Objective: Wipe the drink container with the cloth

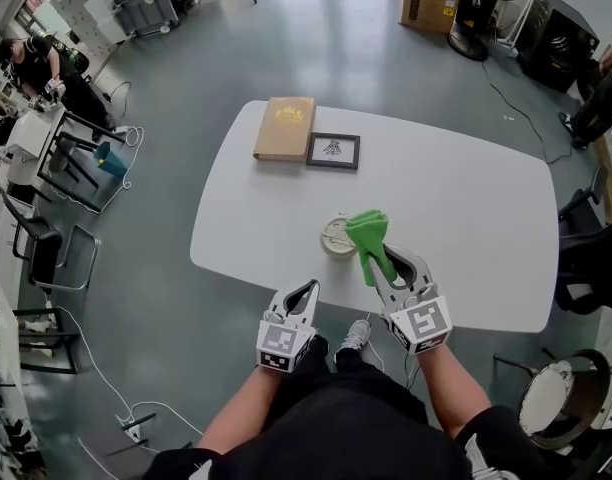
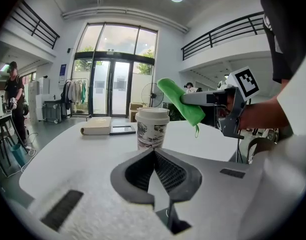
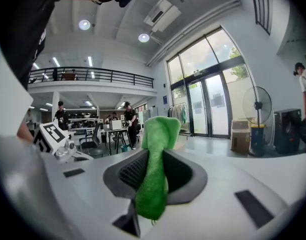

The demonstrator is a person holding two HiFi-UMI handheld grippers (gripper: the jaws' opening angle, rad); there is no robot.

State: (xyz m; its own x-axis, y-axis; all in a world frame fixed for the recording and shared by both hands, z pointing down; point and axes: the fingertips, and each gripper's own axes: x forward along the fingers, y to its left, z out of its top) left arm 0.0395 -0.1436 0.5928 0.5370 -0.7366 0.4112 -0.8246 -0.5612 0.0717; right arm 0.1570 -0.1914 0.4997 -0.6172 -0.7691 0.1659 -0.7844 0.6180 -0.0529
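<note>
Cloth (image 1: 369, 240), bright green, sits pinched between the jaws of the right gripper (image 1: 389, 268), which are closed tight on it. Its loose end sticks out past the jaw tips and folds over, and the right gripper view shows a shorter tail hanging out behind the pads. The drink container (image 1: 337, 236), a white paper cup with a pale lid and dark print on its side, stands upright on the white desk (image 1: 466, 228), toward the near edge and just left of the cloth. From above, the cloth's folded end overlaps the right side of the lid. In the left gripper view the cloth is held up beside and a little above the lid's right edge, and I cannot tell whether the two touch. The left gripper (image 1: 308, 288) hovers over the near edge of the desk, aimed at the cup but apart from it, its jaws brought together with nothing between them. On the far side of the desk a tan book (image 1: 285, 127) and a black picture frame (image 1: 333, 151) lie flat, right beside each other, well apart from the cup.
</note>
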